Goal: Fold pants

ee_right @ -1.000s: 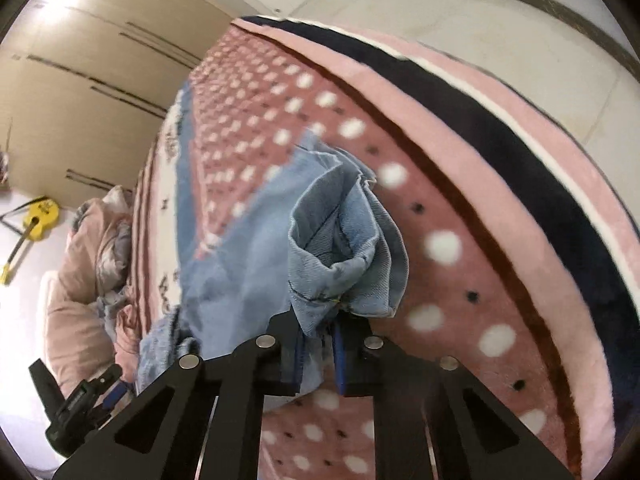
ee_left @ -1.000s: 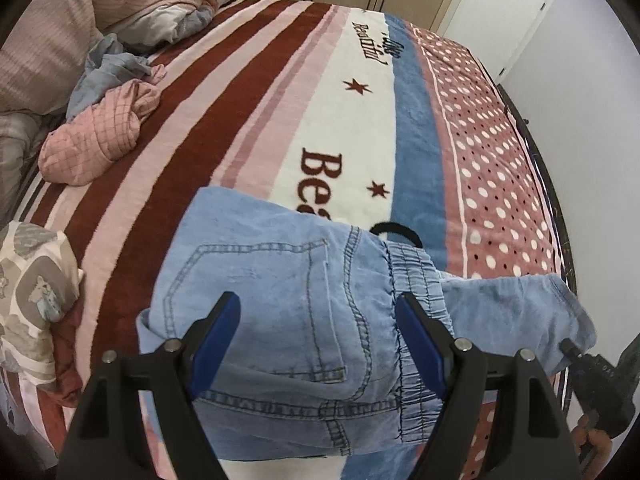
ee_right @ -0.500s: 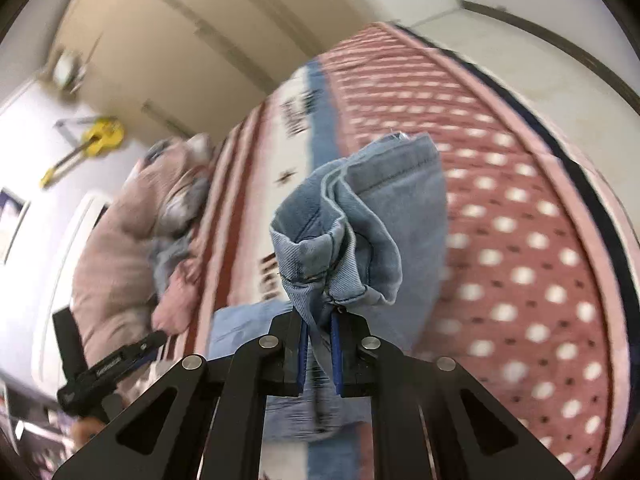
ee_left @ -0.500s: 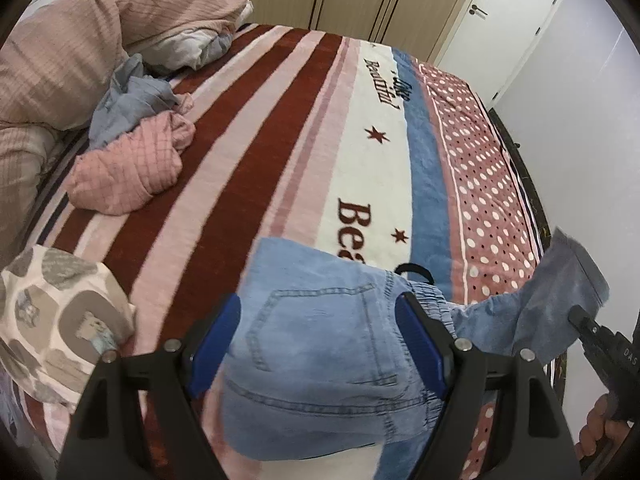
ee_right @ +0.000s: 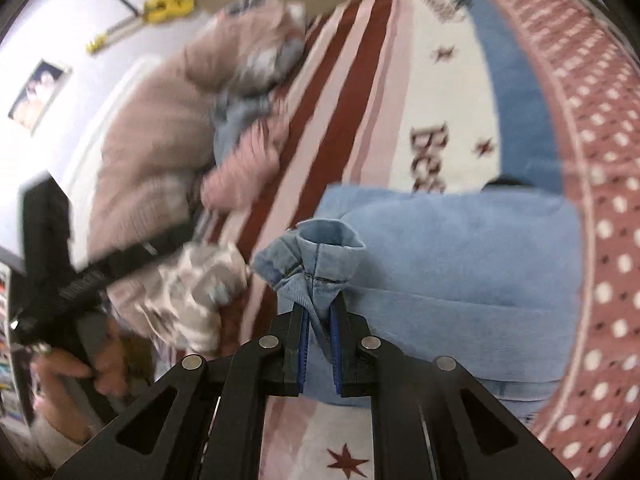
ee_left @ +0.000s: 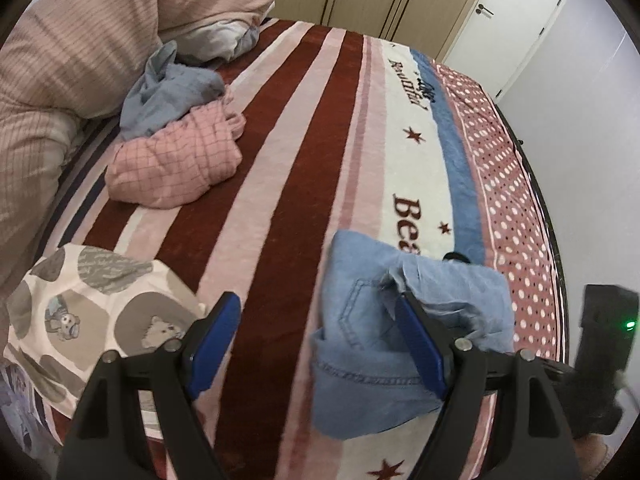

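Pants (ee_right: pixel 460 256) now lie doubled near the bed's dotted edge; a second ago one leg trailed out toward that edge, and you've since carried its hem back over the seat. Your right tool (ee_right: pixel 319 344) is clamped on that bunched hem (ee_right: pixel 320 256), lifted above the fold. Your left tool (ee_left: pixel 316 340) stands wide, nothing pinched; it has slid off the denim, so the striped blanket (ee_left: pixel 256 200) shows between its fingers and only one finger overlaps the pants (ee_left: pixel 360 344). Pink checked garment (ee_left: pixel 176 164) unchanged by the duvet (ee_left: pixel 80 40). No containers in view.
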Motion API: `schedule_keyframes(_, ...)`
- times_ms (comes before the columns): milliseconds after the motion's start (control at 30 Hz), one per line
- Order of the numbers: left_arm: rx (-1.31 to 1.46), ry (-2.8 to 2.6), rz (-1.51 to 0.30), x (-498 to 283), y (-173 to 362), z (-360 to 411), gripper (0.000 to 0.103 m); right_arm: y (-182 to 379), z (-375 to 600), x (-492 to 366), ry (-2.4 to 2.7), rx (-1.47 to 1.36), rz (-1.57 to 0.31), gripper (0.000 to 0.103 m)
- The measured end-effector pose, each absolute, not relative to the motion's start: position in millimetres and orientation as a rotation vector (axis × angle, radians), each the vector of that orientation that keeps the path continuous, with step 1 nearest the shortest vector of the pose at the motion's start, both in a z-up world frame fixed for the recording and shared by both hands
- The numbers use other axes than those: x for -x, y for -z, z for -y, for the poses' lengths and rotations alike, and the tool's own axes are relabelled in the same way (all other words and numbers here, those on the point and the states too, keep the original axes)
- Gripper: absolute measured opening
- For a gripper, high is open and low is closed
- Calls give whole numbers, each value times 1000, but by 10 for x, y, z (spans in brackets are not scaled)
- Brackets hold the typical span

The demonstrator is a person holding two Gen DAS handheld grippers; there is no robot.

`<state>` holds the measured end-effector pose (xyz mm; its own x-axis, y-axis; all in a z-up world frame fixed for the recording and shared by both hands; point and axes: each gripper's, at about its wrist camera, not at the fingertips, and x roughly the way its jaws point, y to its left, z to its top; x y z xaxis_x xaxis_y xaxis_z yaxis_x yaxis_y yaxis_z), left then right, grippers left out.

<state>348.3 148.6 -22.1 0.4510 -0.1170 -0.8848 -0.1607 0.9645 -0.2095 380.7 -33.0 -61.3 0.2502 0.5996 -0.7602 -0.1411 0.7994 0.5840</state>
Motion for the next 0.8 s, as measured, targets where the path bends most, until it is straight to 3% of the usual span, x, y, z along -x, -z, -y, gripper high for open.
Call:
schedule_keyframes(233, 293, 12, -1177, -3429, 446, -1588, 76, 883, 152, -3742, -523, -362, -1308, 9)
schedule_keyframes(433, 338, 126, -1238, -3513, 562, -1396, 76, 928, 137, -3718, -565, -383, -1386, 34)
schedule_keyframes(600, 381, 196, -1289, -3636, 638, -1134, 76, 724, 206, -3636, -633, -329, -1386, 35)
schedule_keyframes(700, 358, 204, -1313, -3680, 672, -960, 76, 569, 418, -3589, -625, -330, -1356, 45)
schedule_keyframes(800, 380, 207, -1345, -3720, 766, -837, 76, 498, 726, -3570, -540, -322, -1328, 46)
